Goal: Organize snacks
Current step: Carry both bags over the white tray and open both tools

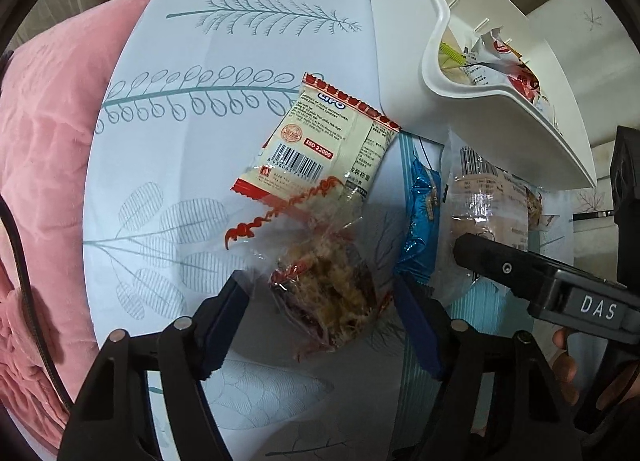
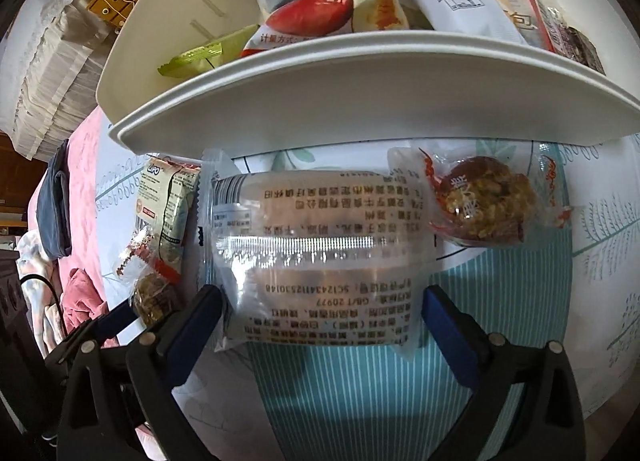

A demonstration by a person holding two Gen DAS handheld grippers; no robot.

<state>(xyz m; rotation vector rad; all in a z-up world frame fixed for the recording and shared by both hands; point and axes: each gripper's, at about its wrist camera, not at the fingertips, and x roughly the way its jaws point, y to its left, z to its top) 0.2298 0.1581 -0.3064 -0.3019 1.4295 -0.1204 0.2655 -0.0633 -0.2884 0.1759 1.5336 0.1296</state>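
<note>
Both grippers point almost straight down at snacks lying on a leaf-printed cloth (image 1: 248,33), each straddling its own packet. The left gripper (image 1: 320,301) has its jaws spread around a clear-wrapped meat-floss cake (image 1: 324,293), the blue pads just beside the wrapper on either side and not visibly pressing it. The right gripper (image 2: 322,321) stands wide open around a long clear packet (image 2: 316,253) printed with text, which lies crosswise (so the pads meet its ends). A white bin (image 2: 360,101) just behind already holds several packets, so these two probably go there next. A red-and-cream biscuit packet (image 1: 320,141), a blue packet (image 1: 420,221) and a second floss cake (image 2: 480,205) wait on the cloth nearby.
</note>
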